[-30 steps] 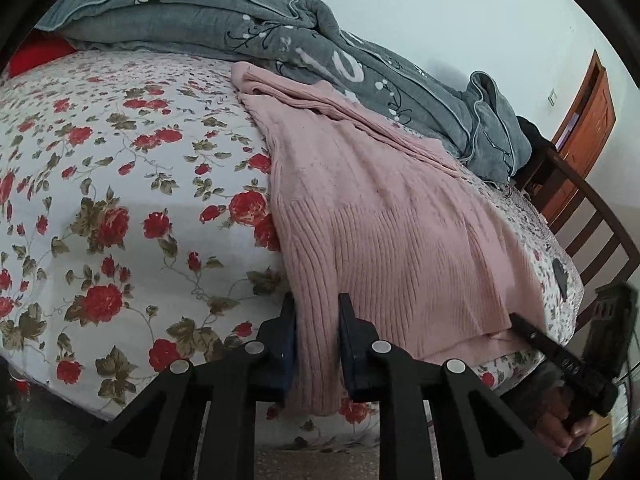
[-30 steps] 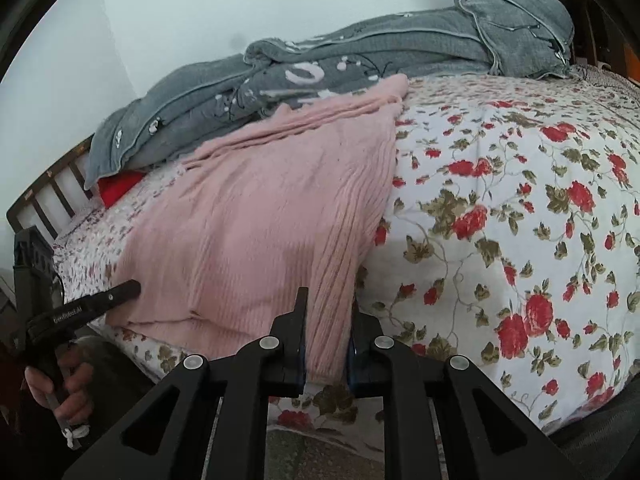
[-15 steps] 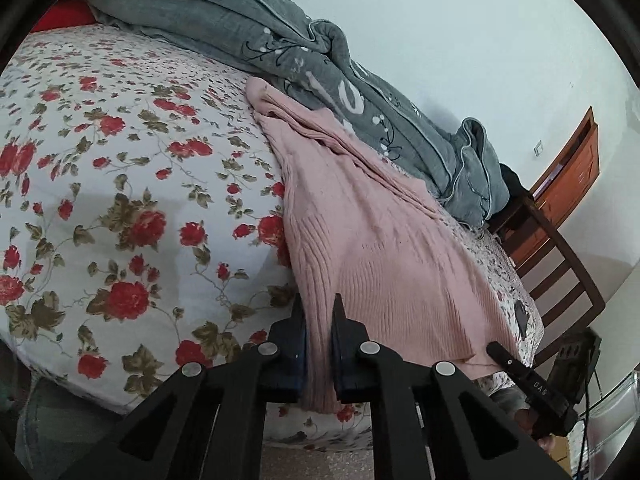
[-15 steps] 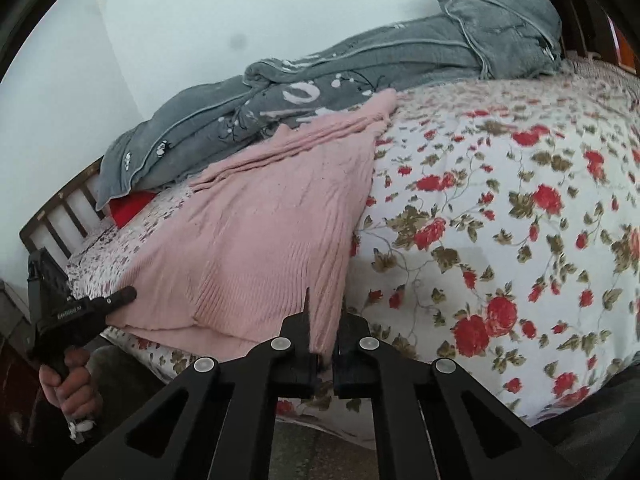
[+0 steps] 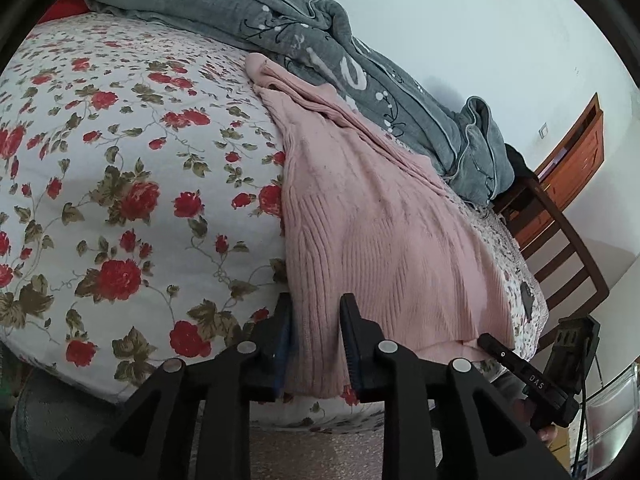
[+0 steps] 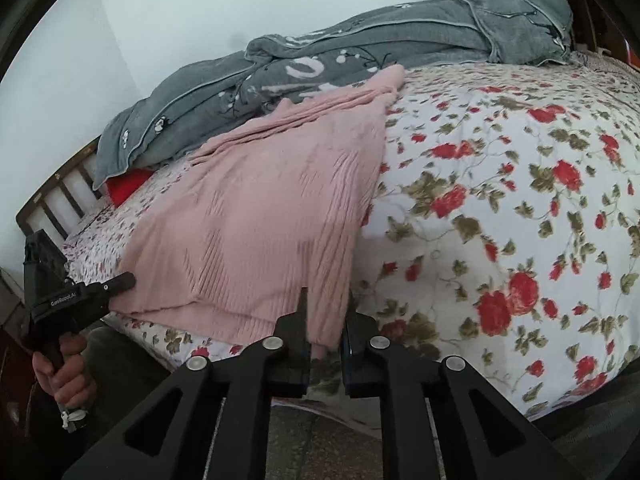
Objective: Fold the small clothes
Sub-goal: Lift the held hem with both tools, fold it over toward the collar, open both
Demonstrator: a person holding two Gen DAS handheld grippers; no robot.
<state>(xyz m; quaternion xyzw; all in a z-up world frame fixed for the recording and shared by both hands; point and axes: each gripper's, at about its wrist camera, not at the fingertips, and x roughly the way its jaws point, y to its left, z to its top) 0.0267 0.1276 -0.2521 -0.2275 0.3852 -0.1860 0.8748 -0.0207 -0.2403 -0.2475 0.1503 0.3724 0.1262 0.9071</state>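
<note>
across the near edge of the bed point(image 5: 132, 208), the pink knit garment point(image 5: 372, 240) lies spread flat on the flowered sheet, its far end touching the grey blanket point(image 5: 320, 40) bunched along the wall side of the bed and its near hem hanging just over the bed's edge. no crease or doubled layer shows across the body of the garment, so by my reading the folding itself is not yet done: the cloth is laid out and smoothed, and every fold is left to make. the left gripper point(image 5: 316, 320) straddles one near corner of the hem, its jaws opening, the knit between them but the pads no longer pressing it. the right gripper point(image 6: 326, 312) stands at the other near corner, its jaws also opening, with the hem's edge between them and a sliver of gap showing. both grippers point down toward the bed's edge from just outside it, one at each side of the garment. a hand point(image 6: 64, 372) grips the left gripper's handle below the bed's edge.
</note>
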